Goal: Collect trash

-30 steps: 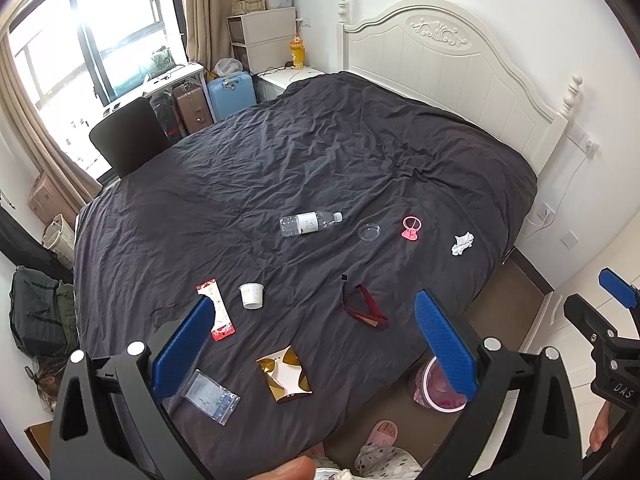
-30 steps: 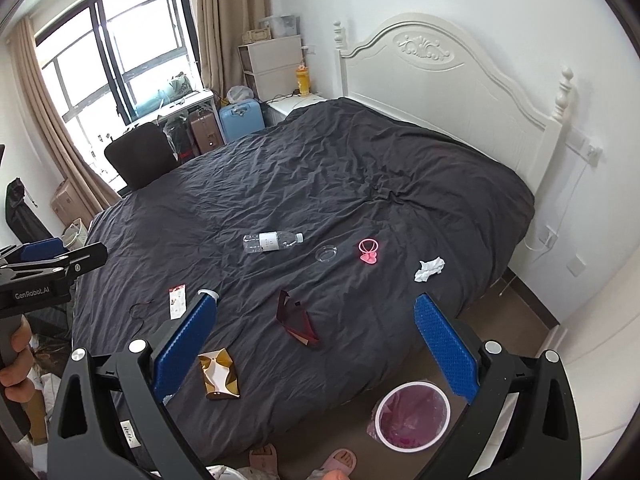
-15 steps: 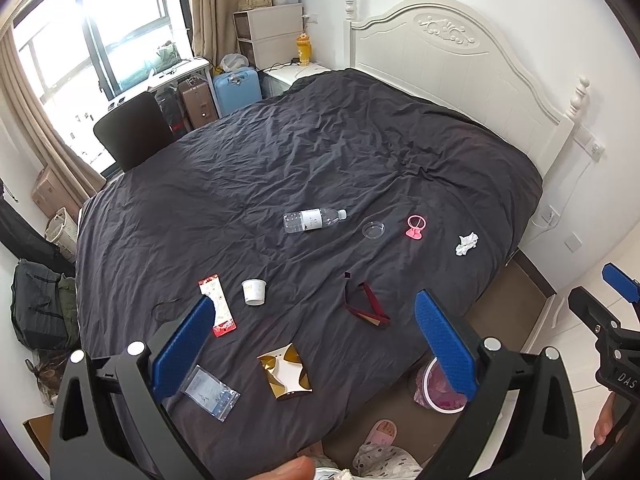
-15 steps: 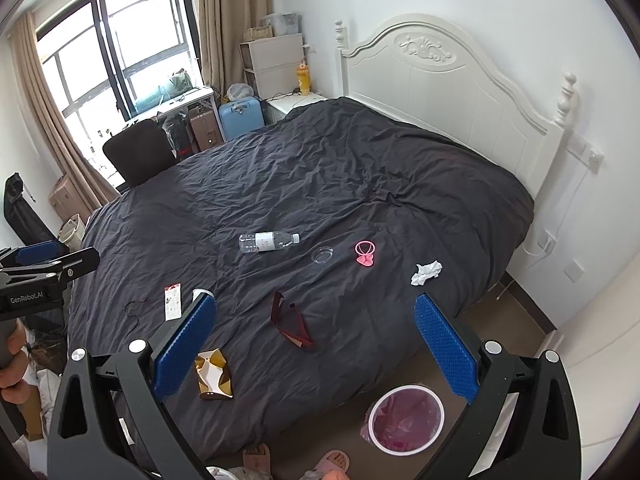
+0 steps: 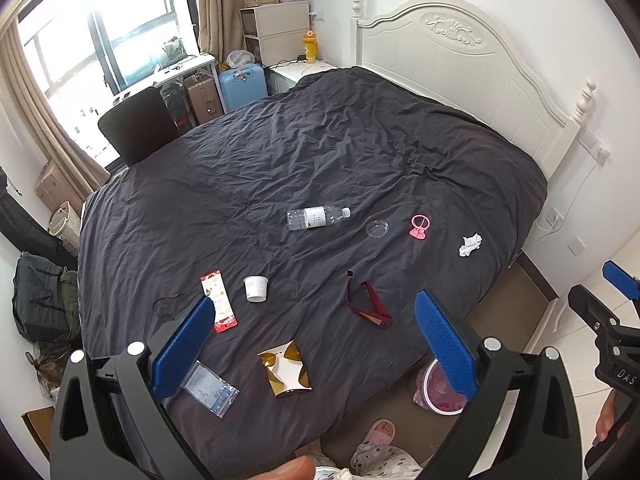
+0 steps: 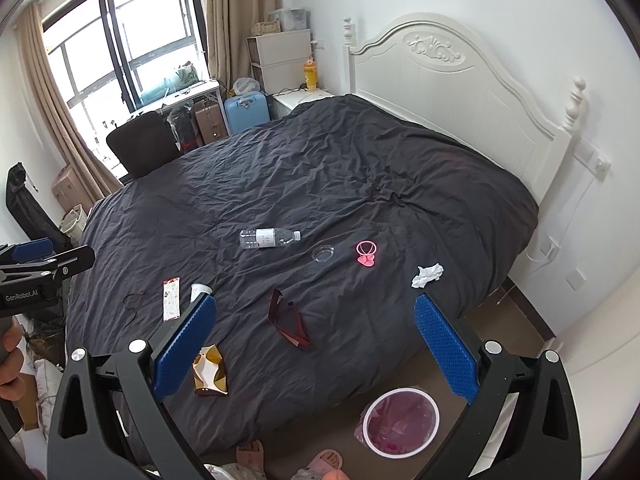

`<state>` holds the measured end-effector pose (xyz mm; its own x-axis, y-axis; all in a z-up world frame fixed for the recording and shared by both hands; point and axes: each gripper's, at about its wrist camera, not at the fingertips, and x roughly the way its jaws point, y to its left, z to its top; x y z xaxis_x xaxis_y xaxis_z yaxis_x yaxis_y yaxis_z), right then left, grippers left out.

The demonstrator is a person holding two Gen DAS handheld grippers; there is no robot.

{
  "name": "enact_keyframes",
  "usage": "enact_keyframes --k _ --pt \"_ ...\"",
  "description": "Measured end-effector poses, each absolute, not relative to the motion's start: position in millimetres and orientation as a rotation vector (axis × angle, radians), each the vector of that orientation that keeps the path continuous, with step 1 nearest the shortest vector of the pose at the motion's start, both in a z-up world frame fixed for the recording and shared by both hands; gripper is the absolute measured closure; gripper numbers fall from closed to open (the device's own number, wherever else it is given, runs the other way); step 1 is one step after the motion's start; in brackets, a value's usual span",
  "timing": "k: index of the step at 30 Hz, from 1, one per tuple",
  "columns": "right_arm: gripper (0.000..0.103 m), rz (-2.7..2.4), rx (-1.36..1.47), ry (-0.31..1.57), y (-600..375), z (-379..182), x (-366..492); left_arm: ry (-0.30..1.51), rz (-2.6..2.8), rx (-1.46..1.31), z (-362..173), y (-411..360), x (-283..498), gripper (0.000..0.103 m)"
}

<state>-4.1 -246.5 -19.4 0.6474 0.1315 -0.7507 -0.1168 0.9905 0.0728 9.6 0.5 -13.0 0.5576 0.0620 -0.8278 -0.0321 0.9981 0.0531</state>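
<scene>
- Left wrist view, far left: clear zip bag (image 5: 210, 388) at the near bed edge, just beside the left finger of the left gripper (image 5: 316, 342), whose jaws are spread wide and empty, held above the dark duvet (image 5: 320, 152).
- Red-and-white wrapper (image 5: 218, 304), long axis running away from the camera; white cup (image 5: 256, 288) upright just to its right.
- Gold-and-white folded carton (image 5: 286, 368), lying between the left gripper's fingers in this view and nearest of all; judged the likeliest first pick for the left hand.
- Maroon strap (image 5: 368, 306) past the carton; clear bottle (image 5: 318, 217) farther back, on its side, long axis left to right, cap to the right.
- Clear lid (image 5: 377, 228), pink clip (image 5: 419, 227), crumpled tissue (image 5: 470, 244): a row toward the right edge.
- Right wrist view: right gripper (image 6: 316, 344) also spread and empty; the tissue and the pink-lined bin (image 6: 402, 420) on the floor lie on its side, so the right hand is nearer both.
</scene>
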Motion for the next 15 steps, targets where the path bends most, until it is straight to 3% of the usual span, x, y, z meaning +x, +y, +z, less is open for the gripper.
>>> enact_keyframes --k 15 --pt "0.006 0.128 0.018 0.858 -251.9 -22.2 -1.2 0.976 0.046 0.038 -12.5 1.6 13.2 0.005"
